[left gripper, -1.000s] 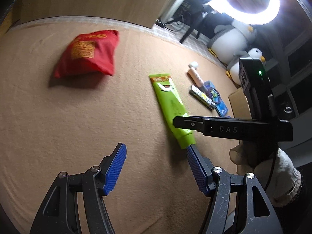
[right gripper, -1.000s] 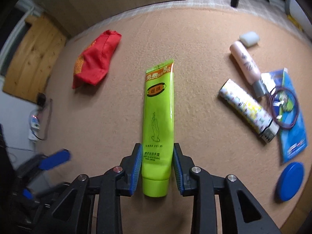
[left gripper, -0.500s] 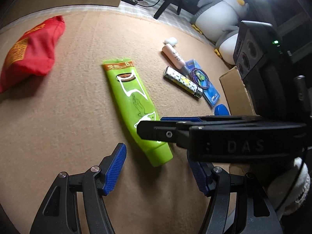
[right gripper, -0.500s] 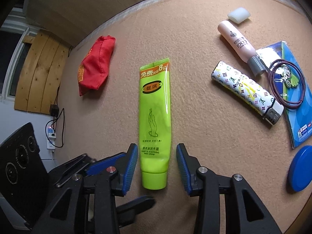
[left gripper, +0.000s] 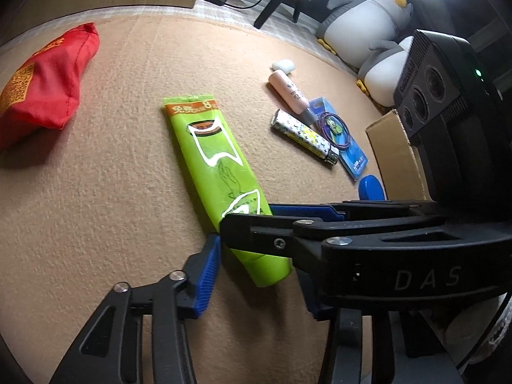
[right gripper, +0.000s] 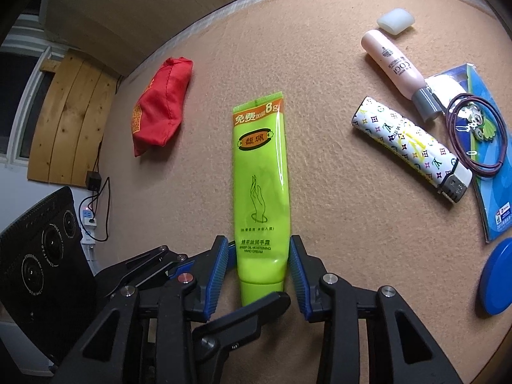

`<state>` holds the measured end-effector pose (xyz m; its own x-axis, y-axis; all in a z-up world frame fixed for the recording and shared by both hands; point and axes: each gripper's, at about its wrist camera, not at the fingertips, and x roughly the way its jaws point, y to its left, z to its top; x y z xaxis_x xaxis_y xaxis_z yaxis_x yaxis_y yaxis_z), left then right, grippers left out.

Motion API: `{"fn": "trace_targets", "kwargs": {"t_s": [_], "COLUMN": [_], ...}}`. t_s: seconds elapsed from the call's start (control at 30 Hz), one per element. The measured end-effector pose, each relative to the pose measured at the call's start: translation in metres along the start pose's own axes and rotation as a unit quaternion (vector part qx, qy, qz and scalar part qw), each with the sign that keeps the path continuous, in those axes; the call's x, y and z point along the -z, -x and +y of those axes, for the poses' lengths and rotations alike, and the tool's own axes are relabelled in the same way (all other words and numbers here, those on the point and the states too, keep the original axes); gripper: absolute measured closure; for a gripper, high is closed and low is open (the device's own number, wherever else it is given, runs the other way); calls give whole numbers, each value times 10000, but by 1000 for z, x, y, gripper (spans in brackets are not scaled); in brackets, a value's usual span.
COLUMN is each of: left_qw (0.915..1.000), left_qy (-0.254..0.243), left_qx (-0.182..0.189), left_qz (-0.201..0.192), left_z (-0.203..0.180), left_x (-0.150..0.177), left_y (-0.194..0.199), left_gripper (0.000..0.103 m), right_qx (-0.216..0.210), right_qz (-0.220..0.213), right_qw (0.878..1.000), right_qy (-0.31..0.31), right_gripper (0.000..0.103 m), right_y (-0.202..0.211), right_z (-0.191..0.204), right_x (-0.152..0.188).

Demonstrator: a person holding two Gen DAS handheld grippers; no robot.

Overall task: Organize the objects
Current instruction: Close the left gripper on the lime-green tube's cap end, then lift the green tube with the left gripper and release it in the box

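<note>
A lime-green hand-cream tube lies flat on the tan mat, cap end toward both grippers. My right gripper straddles the tube just above the cap. Its jaws are closing, with a thin gap still showing beside the left pad. My left gripper comes in crosswise at the cap end, and its jaws are also closing with the cap between them. Its left pad sits close to the tube. Its right pad is mostly hidden behind the right gripper's fingers.
A red pouch lies at the left. To the right are a pink bottle, a patterned lighter-shaped case, a blue card with a hair tie, a blue lid and a white block. A cardboard box stands beyond.
The left gripper moved in to the tube's cap end and its jaws narrowed. The right gripper, pressed on the tube a second ago, has loosened off it.
</note>
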<state>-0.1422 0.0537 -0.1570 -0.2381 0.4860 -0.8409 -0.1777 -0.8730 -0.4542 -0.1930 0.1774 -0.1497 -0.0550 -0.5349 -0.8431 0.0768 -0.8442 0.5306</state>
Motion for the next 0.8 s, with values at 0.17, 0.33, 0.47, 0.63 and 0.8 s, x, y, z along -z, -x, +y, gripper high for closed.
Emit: {"fn": "trace_targets", "kwargs": {"t_s": [0.17,0.33,0.47,0.63,0.8], "left_qw": [10000,9999,9998,9993,9976], "left_qy": [13,-7,-94,-286,-577], "left_qx": [-29,-38,-11,8,154], "left_qz": [-35,-104,-167,-254,-338], "left_z": [-1,-9,-20,-44,-80], "left_x": [1,3,2,-2,-9], "left_y": [2,8,13,19,22], "left_gripper": [58,59,59,59,59], "right_qx": [-9,-88,-96,-60,-5], "right_qz": [-90,-165,-298,-548,-851], "right_qw": [9999,9997,9994,9983,9960], "right_qy": [-100,-168,-170,-182,-260], "right_gripper": [71,72,72,72,72], "right_y": [0,6,19,43,75], "right_z": [-2,-5,-6,-8,-19], "right_x": [4,8,14,22,30]}}
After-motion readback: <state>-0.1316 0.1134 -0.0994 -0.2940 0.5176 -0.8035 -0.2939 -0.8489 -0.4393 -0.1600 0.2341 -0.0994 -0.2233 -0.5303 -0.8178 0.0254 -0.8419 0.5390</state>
